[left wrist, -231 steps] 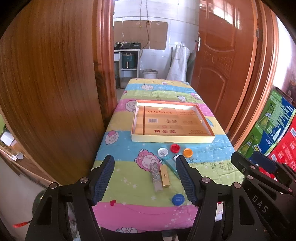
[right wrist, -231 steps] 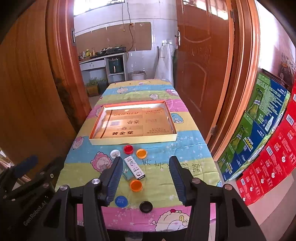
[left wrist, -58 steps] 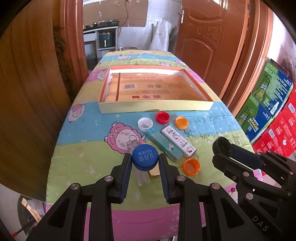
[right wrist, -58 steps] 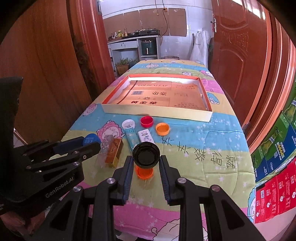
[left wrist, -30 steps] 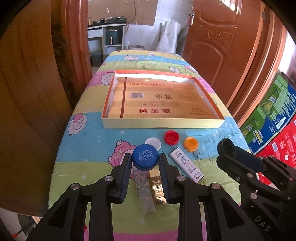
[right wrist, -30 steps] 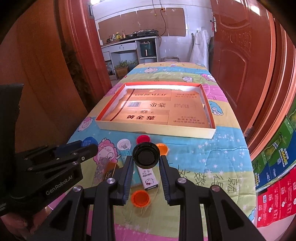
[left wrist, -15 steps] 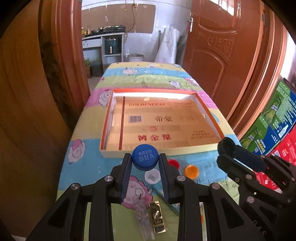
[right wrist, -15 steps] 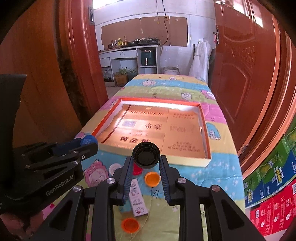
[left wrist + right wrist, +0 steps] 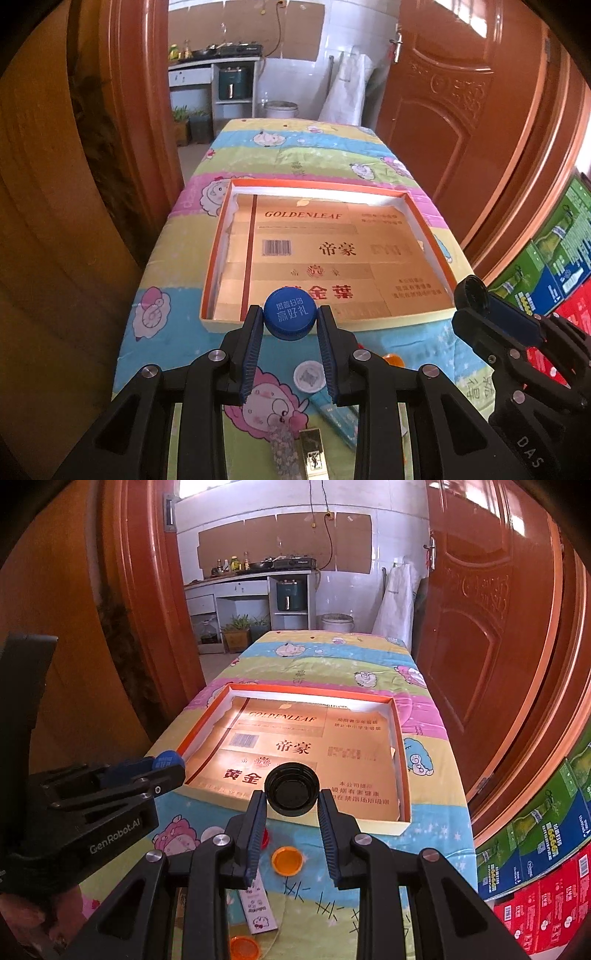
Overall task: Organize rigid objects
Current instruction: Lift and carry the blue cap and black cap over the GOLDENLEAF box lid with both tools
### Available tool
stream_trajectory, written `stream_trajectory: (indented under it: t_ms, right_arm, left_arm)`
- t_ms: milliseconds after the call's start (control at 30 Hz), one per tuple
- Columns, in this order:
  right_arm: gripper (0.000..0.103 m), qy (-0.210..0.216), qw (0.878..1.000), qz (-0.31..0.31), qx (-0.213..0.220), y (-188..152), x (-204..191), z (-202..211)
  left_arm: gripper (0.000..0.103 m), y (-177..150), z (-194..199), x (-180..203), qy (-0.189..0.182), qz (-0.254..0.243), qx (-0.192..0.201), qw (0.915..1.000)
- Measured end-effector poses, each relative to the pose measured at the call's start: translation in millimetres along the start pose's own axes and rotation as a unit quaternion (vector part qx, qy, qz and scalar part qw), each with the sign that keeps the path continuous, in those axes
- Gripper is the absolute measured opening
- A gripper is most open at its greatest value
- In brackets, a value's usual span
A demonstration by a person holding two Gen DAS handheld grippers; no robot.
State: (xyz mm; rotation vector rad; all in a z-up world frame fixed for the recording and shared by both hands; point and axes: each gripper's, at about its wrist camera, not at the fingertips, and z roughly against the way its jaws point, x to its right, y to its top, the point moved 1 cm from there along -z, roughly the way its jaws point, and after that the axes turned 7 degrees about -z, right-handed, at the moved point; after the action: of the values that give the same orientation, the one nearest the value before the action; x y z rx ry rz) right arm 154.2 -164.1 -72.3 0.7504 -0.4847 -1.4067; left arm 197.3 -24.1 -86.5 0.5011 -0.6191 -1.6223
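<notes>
— So, where do things stand?

— Both claws are loaded. The left gripper (image 9: 290, 321) is clamped on a blue cap (image 9: 290, 318), printed top facing the camera, and the right gripper (image 9: 291, 800) is clamped on a black cap (image 9: 292, 788), hollow side showing. Each cap hangs at the near wall of the shallow cardboard tray (image 9: 430, 236), which lies on the striped cloth (image 9: 295, 147).

— What could spoil the drop?

— Probably the near wall. If a claw opens too soon, its cap lands on the rim or on the cloth outside the tray. Round caps roll, too: one released on its edge could wander off.

— Anything else?

— The two grippers sit close side by side, so a sideways drift could knock them together. A white cap (image 9: 309, 376), an orange cap (image 9: 287, 861) and a small white box (image 9: 258, 908) wait on the cloth below.
</notes>
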Motion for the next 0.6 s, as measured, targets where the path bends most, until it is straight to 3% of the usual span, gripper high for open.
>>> stream_trajectory:
  t_ms: [600]
  right_arm:
    - [0.029,-0.004,0.999,-0.019,-0.034,13,20,-36]
  left_arm:
    - [0.031,16,-36,-15,0.004,0.029,-0.039,0.9988]
